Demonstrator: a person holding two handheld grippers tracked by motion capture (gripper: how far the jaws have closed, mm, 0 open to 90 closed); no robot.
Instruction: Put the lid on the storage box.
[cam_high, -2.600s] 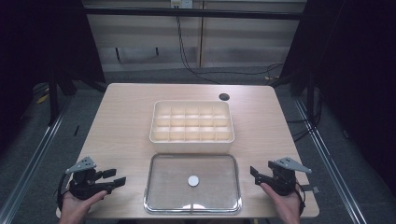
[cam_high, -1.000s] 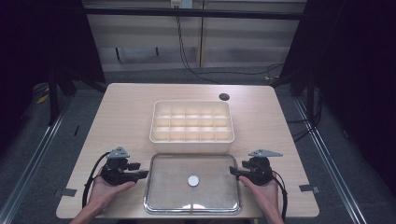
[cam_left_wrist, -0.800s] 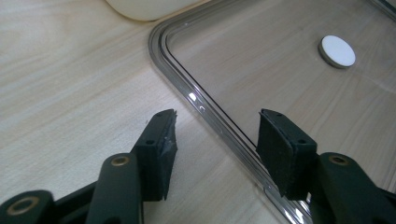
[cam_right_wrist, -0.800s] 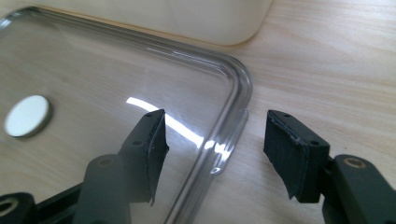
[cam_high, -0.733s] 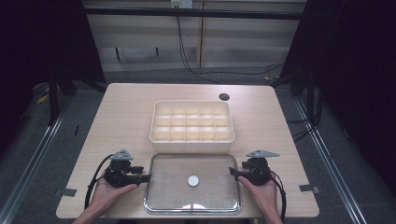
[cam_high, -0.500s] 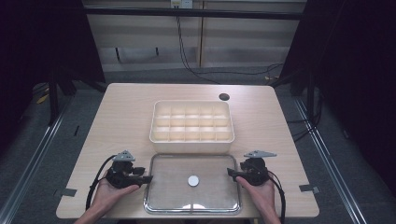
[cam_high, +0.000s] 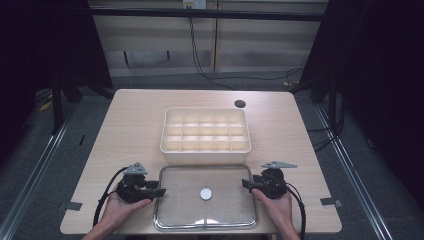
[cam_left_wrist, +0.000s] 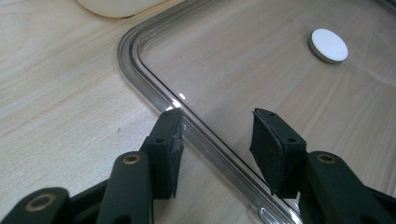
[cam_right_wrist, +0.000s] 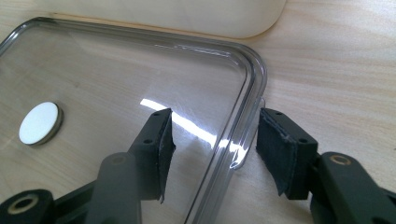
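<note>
A clear lid (cam_high: 220, 177) with a white round knob (cam_high: 206, 194) lies flat on the table at the front. Behind it stands a cream compartment box (cam_high: 205, 149). My left gripper (cam_high: 161, 191) is at the lid's left edge. In the left gripper view its jaws (cam_left_wrist: 217, 126) straddle the lid's rim (cam_left_wrist: 154, 93), open, and have just been closing. My right gripper (cam_high: 245, 184) is at the right edge. In the right gripper view its jaws (cam_right_wrist: 212, 128) have the rim (cam_right_wrist: 250, 93) between them, a gap on each side, and have just been closing.
A black round hole (cam_high: 240, 104) sits in the tabletop behind the box. Tape marks lie near the front corners (cam_high: 331, 202) (cam_high: 73, 205). The table's front edge runs just below the lid. Bare wood lies on both sides of the box.
Both hands came in from the table's front corners to the lid's left and right edges. Over the last half second they barely shifted.
</note>
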